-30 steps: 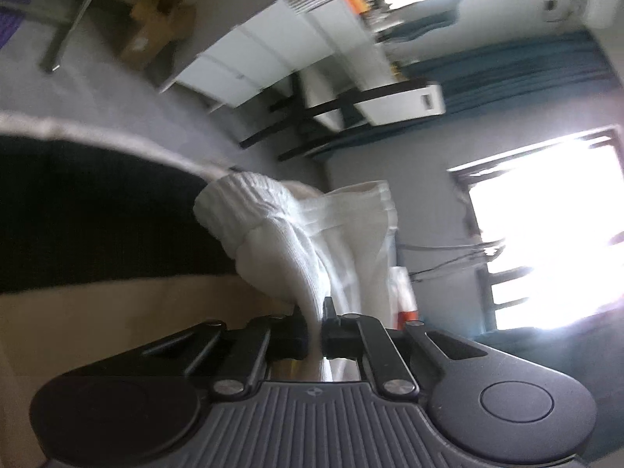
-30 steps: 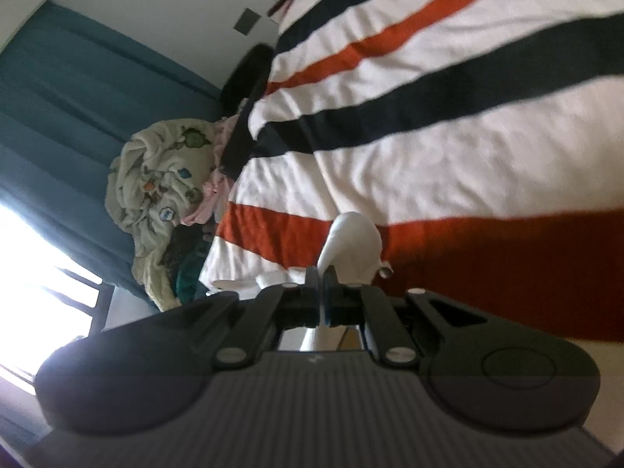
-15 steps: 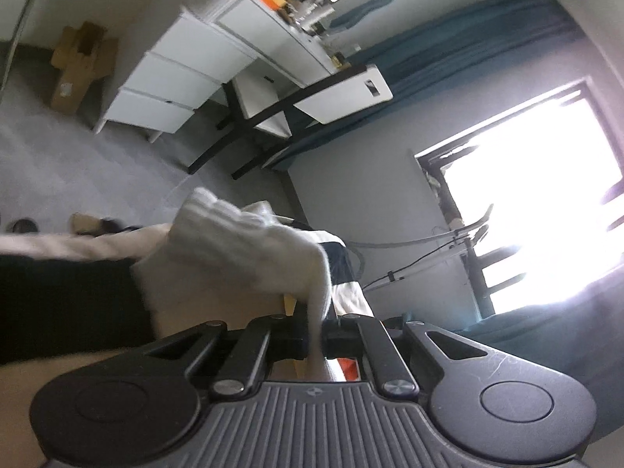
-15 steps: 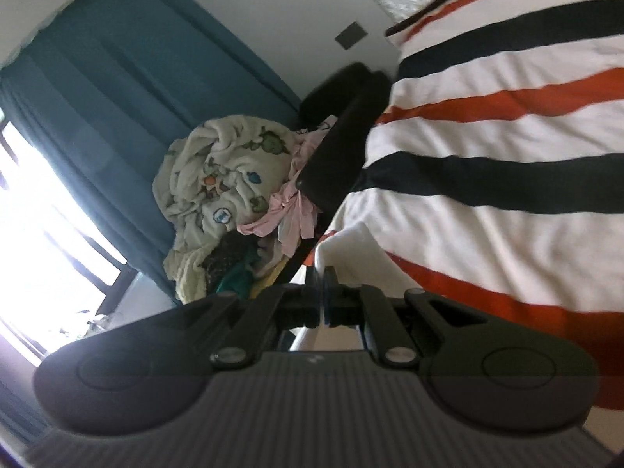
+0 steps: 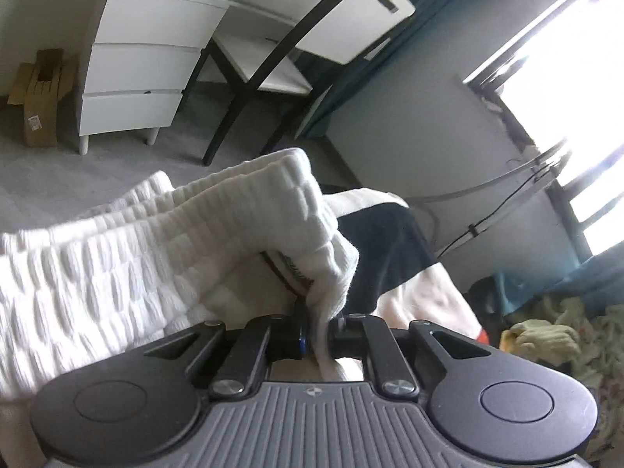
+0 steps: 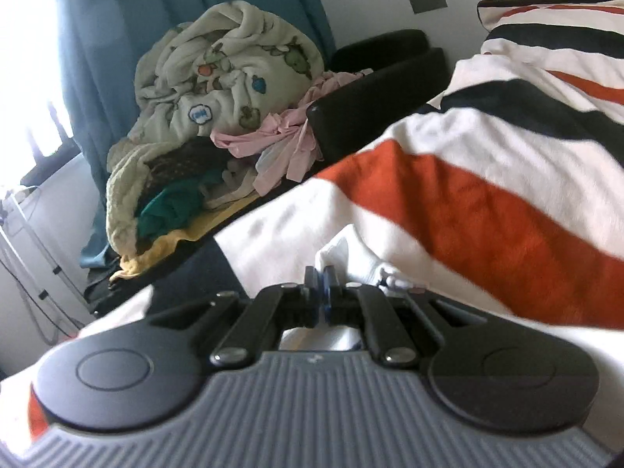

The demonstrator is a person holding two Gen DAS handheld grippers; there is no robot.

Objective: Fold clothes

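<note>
- My left gripper (image 5: 316, 337) looks like matt black plastic, with shiny metal screws.
- The white garment (image 5: 163, 257) it holds is thick waffle-knit cloth, rough and ribbed.
- The striped bedspread (image 6: 487, 210) reads as soft, matt fabric.
- The fleecy blanket (image 6: 218, 74) looks plush.
- The drawer unit (image 5: 136, 66) seems smooth painted wood, though I can't be sure.
- The box (image 5: 37, 97) is dull brown cardboard.

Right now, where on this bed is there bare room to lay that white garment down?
The striped orange, black and white bedspread ahead of the right gripper lies bare. Beyond its edge, the heap of blankets and clothes is crowded.
</note>
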